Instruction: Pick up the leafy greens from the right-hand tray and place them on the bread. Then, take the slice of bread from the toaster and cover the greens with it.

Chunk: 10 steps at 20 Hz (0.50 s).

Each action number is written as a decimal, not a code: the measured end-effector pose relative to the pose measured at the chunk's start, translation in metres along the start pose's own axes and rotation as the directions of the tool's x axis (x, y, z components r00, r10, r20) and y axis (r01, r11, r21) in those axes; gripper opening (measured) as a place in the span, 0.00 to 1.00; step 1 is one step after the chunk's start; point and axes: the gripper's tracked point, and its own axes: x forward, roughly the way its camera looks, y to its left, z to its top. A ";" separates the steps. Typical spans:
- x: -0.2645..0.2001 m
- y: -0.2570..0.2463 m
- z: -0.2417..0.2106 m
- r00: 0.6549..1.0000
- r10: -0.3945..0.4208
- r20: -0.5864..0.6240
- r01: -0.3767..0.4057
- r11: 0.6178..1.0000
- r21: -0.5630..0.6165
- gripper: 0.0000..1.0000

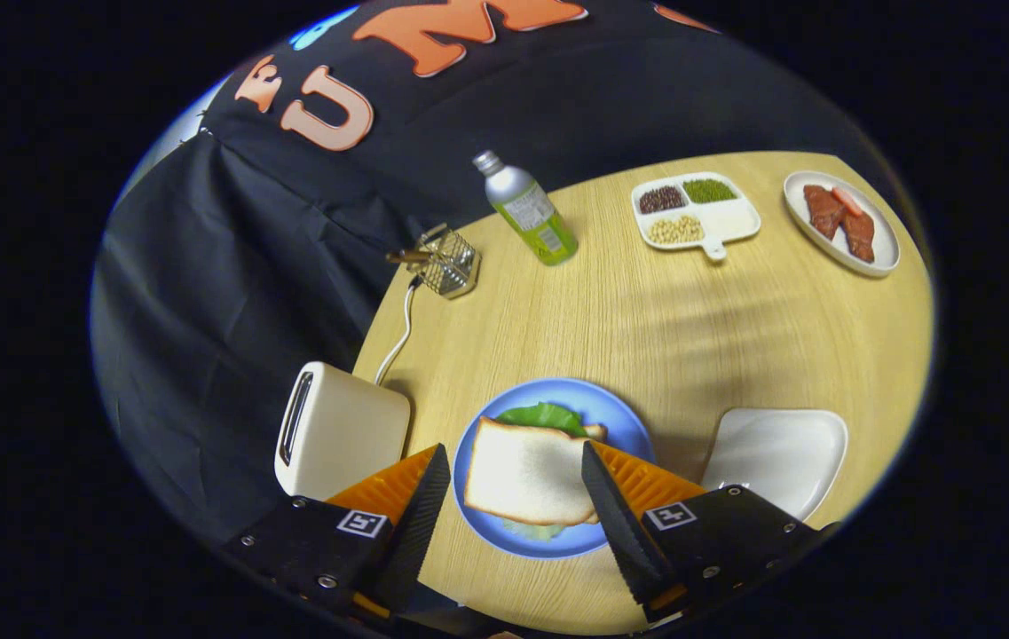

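A slice of white bread lies on top of leafy greens on a blue plate; green edges poke out at the far and near sides, and a lower bread crust shows at the far right. My gripper hovers over the plate, open, with one finger on each side of the top slice and neither pressing on it. The cream toaster stands left of the plate beside the left finger, its slot dark. A white tray sits right of the plate, bare.
Beyond the plate on the round wooden table are a green bottle, a small wire basket, a divided white dish of beans and an oval plate of meat slices. The toaster's cord runs toward the basket.
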 end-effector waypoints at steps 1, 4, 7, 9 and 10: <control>-0.011 0.000 0.012 0.999 -0.013 0.040 0.014 0.999 -0.028 0.92; -0.045 0.010 0.048 0.987 -0.029 0.158 0.047 0.993 -0.111 0.94; -0.086 0.016 0.085 0.958 -0.049 0.281 0.101 0.979 -0.175 0.96; -0.110 0.018 0.102 0.938 -0.064 0.342 0.139 0.970 -0.199 0.96; -0.121 0.022 0.111 0.926 -0.064 0.372 0.149 0.967 -0.205 0.96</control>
